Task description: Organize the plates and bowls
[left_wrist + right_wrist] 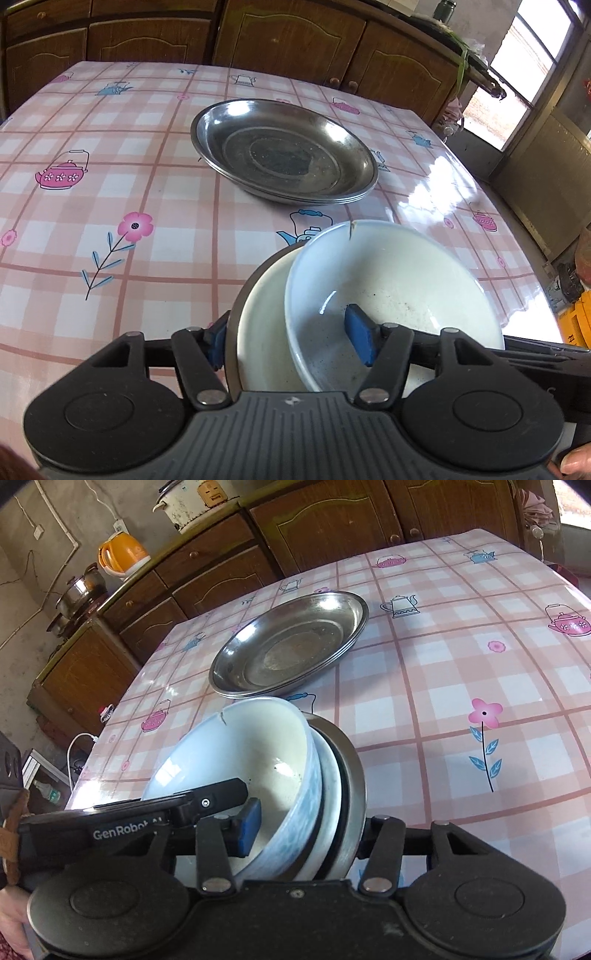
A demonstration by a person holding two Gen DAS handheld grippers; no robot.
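A white bowl with a cracked rim (pixel 399 273) (pixel 255 746) is nested in a second white bowl (pixel 258 332) and a steel bowl (pixel 349 775), and the stack is tilted above the table. My left gripper (pixel 288 332) is shut on the stack's wall, one blue pad (pixel 360 339) inside and the other outside. My right gripper (pixel 306 830) clamps the opposite side, with a blue pad (pixel 249 827) inside and its outer finger hidden behind the steel bowl. A little beyond the bowls, stacked steel plates (pixel 284 151) (pixel 291 642) rest on the table.
The table has a pink checked cloth (pixel 110 110) (pixel 443 664). Brown cabinets (pixel 295 37) stand behind it. An orange kettle (pixel 122 555), a rice cooker (pixel 192 502) and a steel pot (pixel 79 587) sit on the counter. The table edge (pixel 509 206) drops off near a window.
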